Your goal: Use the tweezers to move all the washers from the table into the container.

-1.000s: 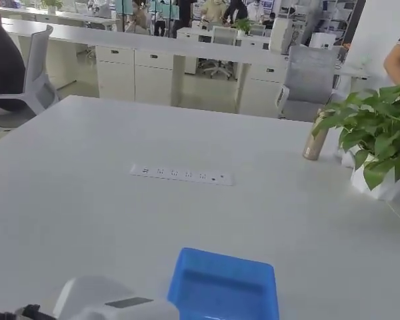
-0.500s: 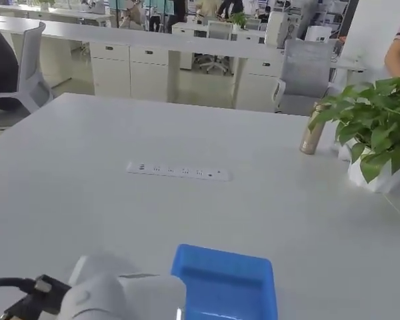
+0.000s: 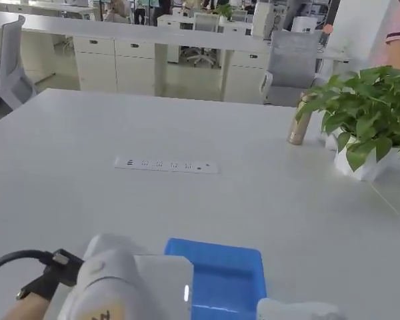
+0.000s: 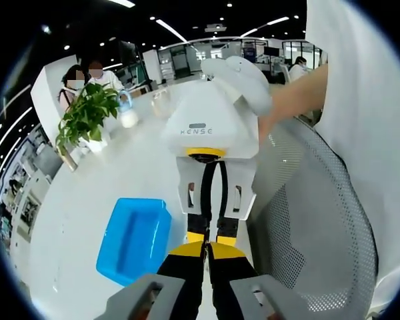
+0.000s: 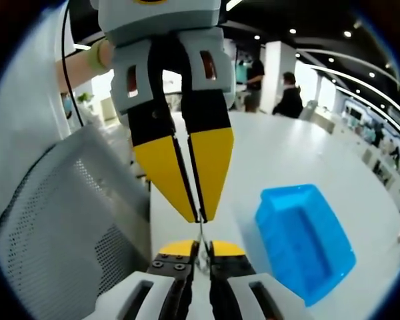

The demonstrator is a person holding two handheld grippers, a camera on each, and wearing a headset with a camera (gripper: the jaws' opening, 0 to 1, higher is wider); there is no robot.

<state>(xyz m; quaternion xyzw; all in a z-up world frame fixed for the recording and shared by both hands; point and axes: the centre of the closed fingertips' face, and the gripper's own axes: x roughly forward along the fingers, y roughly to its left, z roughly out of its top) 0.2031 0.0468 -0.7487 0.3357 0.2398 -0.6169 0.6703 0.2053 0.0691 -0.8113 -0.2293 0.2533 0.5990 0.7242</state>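
tweezers (image 5: 201, 233) lengthwise btwn left hand-held gripper (image 5: 199, 215), right hand-held gripper (image 5: 201, 253)

The blue container (image 3: 230, 267) runs off the head view's lower edge, its near-left corner hidden behind the left gripper (image 5: 199, 213).

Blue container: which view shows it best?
Right gripper view: the blue container sits whole and large, interior open to the camera. Left gripper view shows it smaller; head view cuts it off at the frame bottom.
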